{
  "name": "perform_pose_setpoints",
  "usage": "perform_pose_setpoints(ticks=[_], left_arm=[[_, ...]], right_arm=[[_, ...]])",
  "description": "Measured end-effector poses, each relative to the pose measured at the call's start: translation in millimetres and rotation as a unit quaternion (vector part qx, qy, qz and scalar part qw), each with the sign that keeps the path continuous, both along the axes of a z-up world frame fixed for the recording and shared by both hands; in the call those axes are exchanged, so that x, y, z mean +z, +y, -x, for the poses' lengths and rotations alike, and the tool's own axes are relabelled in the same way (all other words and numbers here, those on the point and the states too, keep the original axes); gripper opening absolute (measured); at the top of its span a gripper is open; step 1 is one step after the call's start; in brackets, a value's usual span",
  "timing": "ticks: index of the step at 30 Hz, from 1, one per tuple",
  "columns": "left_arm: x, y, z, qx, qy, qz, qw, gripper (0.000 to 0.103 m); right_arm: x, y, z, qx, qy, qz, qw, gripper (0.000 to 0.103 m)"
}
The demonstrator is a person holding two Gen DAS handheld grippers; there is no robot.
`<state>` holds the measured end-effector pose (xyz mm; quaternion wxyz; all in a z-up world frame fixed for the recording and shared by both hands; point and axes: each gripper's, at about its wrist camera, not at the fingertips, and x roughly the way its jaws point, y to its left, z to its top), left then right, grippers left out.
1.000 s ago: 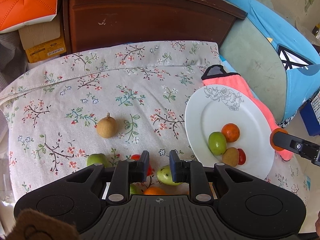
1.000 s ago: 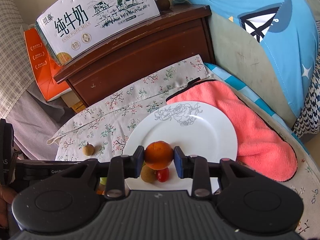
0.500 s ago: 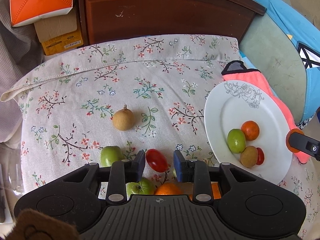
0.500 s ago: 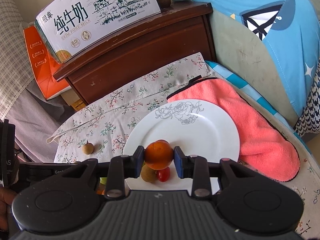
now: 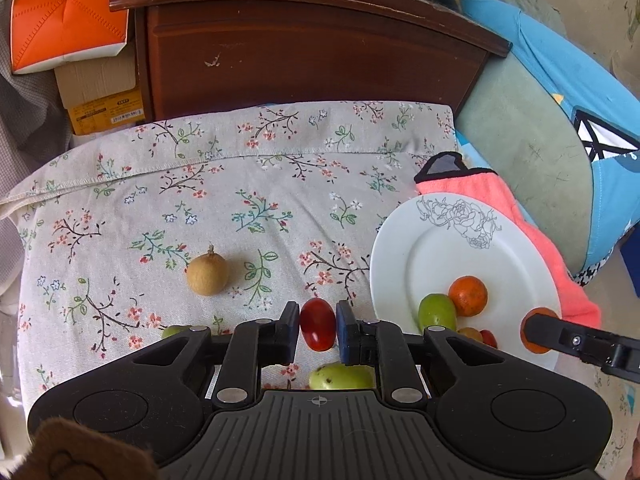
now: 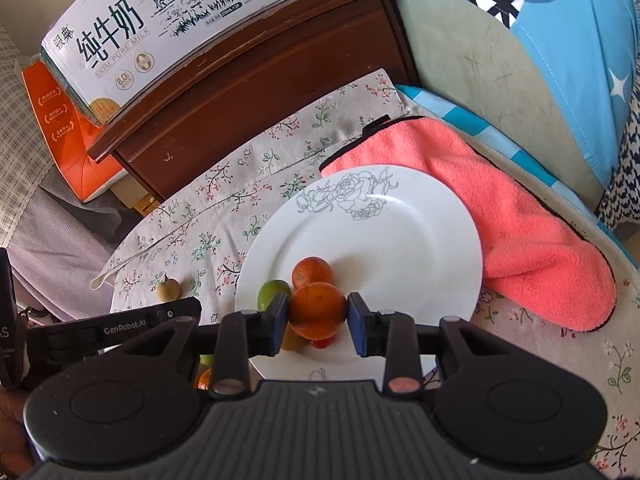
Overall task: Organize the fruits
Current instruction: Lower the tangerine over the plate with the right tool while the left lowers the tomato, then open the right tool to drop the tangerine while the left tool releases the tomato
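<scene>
My left gripper (image 5: 318, 330) is shut on a red cherry tomato (image 5: 317, 323), held above the floral cloth (image 5: 240, 200). My right gripper (image 6: 318, 322) is shut on an orange (image 6: 318, 314), held over the near part of the white plate (image 6: 400, 240). The plate (image 5: 440, 248) carries another orange (image 5: 468, 296), a green fruit (image 5: 437, 312), a brown fruit and a small tomato. A tan round fruit (image 5: 207, 273) lies on the cloth to the left. A green fruit (image 5: 340, 376) lies under my left gripper. The right gripper also shows in the left wrist view (image 5: 538, 330).
A pink towel (image 6: 500, 208) lies under the plate's right side. A dark wooden cabinet (image 5: 300, 52) stands behind the cloth, with a milk carton box (image 6: 160, 28) on top. An orange box (image 5: 64, 12) sits at the far left. A blue cushion (image 6: 540, 40) is at the right.
My left gripper closed on the cherry tomato and lifted it off the cloth. My right gripper moved slightly, still holding the orange over the plate.
</scene>
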<state>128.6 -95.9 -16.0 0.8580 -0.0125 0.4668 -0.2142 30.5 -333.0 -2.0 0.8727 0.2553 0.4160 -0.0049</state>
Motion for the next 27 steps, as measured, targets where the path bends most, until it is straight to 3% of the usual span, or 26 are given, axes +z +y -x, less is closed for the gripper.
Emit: perform_pose_setpoints(ticks=[9, 22, 25, 27], left_arm=[[5, -22, -2, -0.015, -0.014, 0.039, 0.9990, 0.017], [7, -54, 6, -0.051, -0.046, 0.065, 0.9956, 0.018], [14, -55, 11, -0.059, -0.056, 0.069, 0.9943, 0.025], [21, -52, 13, -0.054, -0.066, 0.074, 0.9936, 0.048]], right_arm=[[-10, -9, 0, -0.025, 0.025, -0.026, 0.999, 0.032], [-13, -14, 2, -0.053, 0.025, -0.018, 0.998, 0.034], [-11, -14, 2, -0.054, 0.024, -0.018, 0.998, 0.038], [-10, -13, 3, -0.053, 0.020, -0.019, 0.998, 0.043]])
